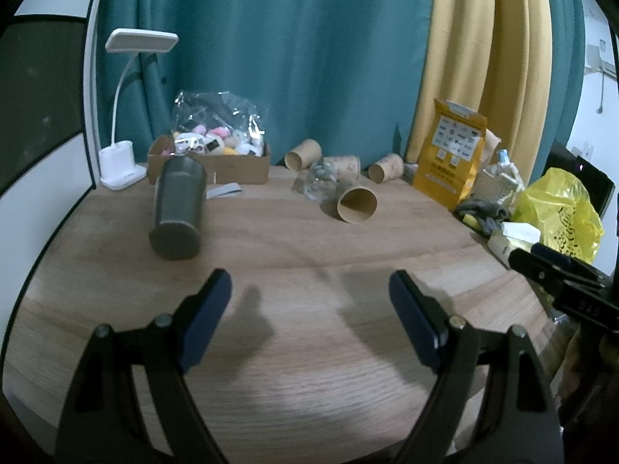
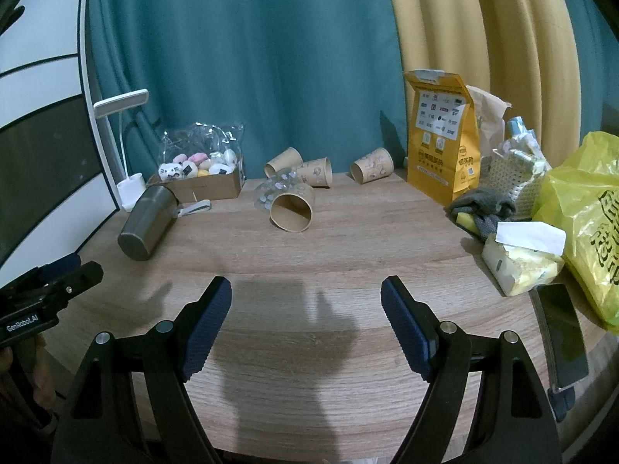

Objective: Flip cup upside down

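Note:
A grey metal cup point(image 1: 178, 208) stands on the wooden table point(image 1: 309, 328) at the left with its flat closed end toward me; in the right wrist view it point(image 2: 149, 221) looks tilted. A brown paper cup point(image 1: 356, 203) lies on its side mid-table, mouth toward me, and also shows in the right wrist view point(image 2: 293, 208). My left gripper point(image 1: 309, 290) is open and empty above the near table, well short of both cups. My right gripper point(image 2: 305, 294) is open and empty too. Each gripper shows at the edge of the other's view.
Several more paper cups point(image 2: 372, 165) lie at the back by the teal curtain. A cardboard box of toys point(image 1: 211, 154) and a white desk lamp point(image 1: 120, 166) stand back left. A yellow bag point(image 2: 445, 135), tissue pack point(image 2: 522, 263), plastic bag point(image 2: 588, 224) and phone point(image 2: 563, 332) crowd the right.

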`<action>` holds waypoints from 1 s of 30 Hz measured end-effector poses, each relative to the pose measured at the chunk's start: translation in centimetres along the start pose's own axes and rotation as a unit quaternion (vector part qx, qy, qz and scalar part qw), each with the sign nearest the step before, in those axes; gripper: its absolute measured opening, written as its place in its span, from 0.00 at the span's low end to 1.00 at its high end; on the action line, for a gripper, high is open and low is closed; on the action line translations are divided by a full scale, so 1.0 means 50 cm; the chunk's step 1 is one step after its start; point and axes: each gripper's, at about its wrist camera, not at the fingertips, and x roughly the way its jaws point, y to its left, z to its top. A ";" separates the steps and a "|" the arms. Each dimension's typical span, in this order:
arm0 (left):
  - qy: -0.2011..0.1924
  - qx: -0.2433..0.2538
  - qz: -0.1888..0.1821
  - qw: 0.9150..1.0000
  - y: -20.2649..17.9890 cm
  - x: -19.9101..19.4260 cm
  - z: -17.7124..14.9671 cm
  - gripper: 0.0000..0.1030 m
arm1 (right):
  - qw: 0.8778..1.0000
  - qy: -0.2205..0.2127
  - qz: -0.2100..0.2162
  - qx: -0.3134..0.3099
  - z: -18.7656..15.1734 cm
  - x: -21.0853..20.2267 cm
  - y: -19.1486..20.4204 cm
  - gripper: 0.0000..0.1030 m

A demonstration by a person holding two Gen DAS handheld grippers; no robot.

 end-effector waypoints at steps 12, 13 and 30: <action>0.005 -0.001 0.002 1.000 0.000 0.006 0.002 0.82 | 1.000 0.001 0.000 0.001 0.000 0.004 -0.001 0.80; 0.005 -0.001 0.003 1.000 0.000 0.008 0.003 0.82 | 1.000 0.001 -0.001 0.000 0.000 0.005 -0.001 0.80; 0.005 0.001 0.008 1.000 -0.003 0.031 0.019 0.82 | 1.000 0.010 0.004 0.001 0.011 0.025 -0.003 0.80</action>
